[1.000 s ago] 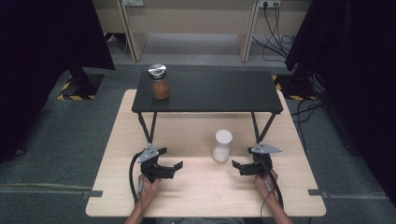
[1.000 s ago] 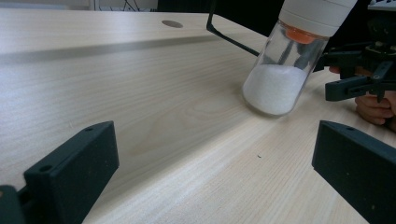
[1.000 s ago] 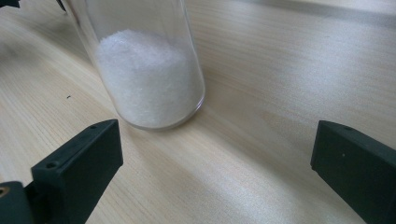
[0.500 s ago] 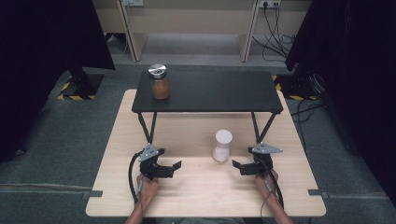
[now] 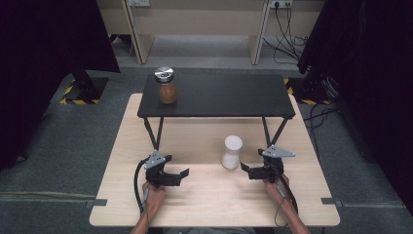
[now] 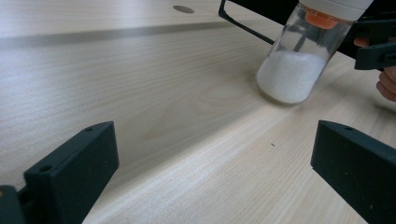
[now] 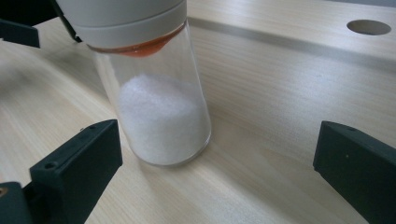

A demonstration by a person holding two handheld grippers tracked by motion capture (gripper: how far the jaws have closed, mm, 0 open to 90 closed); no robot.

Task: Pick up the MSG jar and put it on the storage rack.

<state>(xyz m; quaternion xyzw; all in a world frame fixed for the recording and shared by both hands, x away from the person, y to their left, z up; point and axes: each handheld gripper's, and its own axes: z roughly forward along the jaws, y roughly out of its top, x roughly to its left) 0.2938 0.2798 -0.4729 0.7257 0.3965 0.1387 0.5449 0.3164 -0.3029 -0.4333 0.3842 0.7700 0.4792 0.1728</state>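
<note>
1. black jaws of the right gripper (image 7: pixel 217 172) spread wide, nothing between the pads yet; glass jar (image 7: pixel 156 88) of white powder just ahead, nearer the left jaw than the right in the right gripper view.
2. best done by sliding sideways first so that the jar sits midway between the jaws, then easing forward until both pads flank the glass body below the white cap (image 7: pixel 123 16).
3. worth gripping low on the glass, under the orange insert, not on the cap, since a pinch up high would likely tip a tall narrow jar.
4. slow closing advised: smooth glass on smooth wood probably skids if one pad lands first.
5. black jaws of the left gripper (image 6: pixel 210 175) also wide apart and empty, aimed across bare wood toward the same jar (image 6: pixel 299 60), which stands farther off in that view.
6. seen from above, right gripper (image 5: pixel 249 170) low over the wooden table (image 5: pixel 204 204), pointing left at the jar (image 5: pixel 232 152), close beside it but not touching; right hand (image 5: pixel 276 185) behind it, forearm coming in from the bottom edge.
7. left gripper (image 5: pixel 181 174) well apart from the jar, pointing right, left hand (image 5: pixel 153 190) gripping from behind.
8. farther back, black shelf (image 5: pixel 219 95) on thin legs, carrying a brown jar (image 5: pixel 167 85) with a metal lid.
</note>
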